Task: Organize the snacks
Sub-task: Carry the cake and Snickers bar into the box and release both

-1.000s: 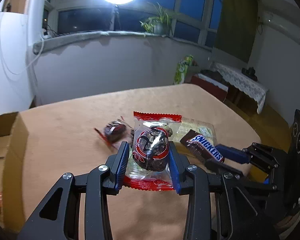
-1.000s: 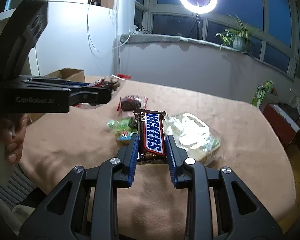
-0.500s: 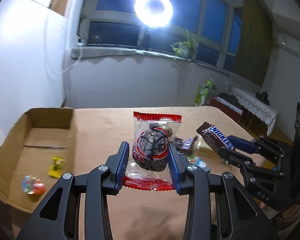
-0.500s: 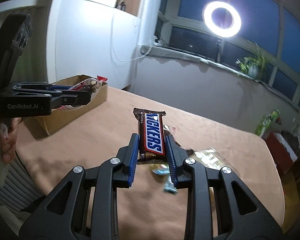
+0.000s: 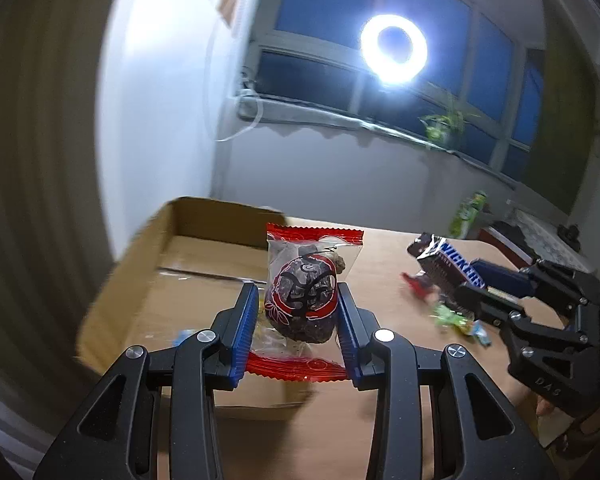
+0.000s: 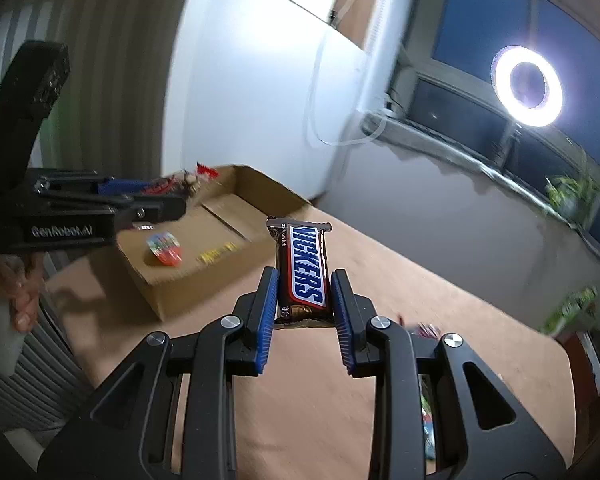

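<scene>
Left gripper clamps the red-trimmed clear snack packet, right gripper clamps the brown Snickers bar; release both only once above the open brown cardboard box at ten o'clock

Your red-edged clear date packet hangs upright over the cardboard box; your Snickers bar stands upright, right of it.

left hand-held gripper: clamped on packet, angled down | right hand-held gripper: clamped on bar

right claw grips snickers bar above table.
</scene>
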`<action>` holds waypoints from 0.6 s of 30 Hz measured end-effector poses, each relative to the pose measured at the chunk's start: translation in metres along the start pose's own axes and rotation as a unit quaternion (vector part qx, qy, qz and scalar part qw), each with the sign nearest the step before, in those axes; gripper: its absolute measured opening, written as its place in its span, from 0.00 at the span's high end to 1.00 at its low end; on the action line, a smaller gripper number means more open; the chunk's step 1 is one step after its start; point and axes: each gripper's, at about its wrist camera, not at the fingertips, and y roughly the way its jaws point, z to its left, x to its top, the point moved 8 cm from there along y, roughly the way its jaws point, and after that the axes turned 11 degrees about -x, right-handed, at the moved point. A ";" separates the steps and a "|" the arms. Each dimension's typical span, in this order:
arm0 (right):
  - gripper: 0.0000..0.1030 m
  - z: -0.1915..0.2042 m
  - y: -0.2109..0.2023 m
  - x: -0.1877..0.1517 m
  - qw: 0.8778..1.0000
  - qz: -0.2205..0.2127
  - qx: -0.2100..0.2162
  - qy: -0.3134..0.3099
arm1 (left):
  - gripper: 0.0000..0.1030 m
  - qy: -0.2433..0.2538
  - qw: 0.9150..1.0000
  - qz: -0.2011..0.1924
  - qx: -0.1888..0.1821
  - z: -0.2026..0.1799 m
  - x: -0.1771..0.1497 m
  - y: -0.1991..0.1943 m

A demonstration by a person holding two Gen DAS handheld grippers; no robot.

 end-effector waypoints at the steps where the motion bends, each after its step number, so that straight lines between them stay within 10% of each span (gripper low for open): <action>1: 0.73 0.007 0.003 0.006 1.000 -0.004 0.005 -0.004 | 0.65 -0.005 1.000 -0.002 0.006 0.008 0.000 -0.002; 18: 0.73 0.082 0.076 0.070 0.996 -0.031 0.073 -0.041 | 0.63 -0.038 0.998 0.012 0.042 0.070 -0.005 0.009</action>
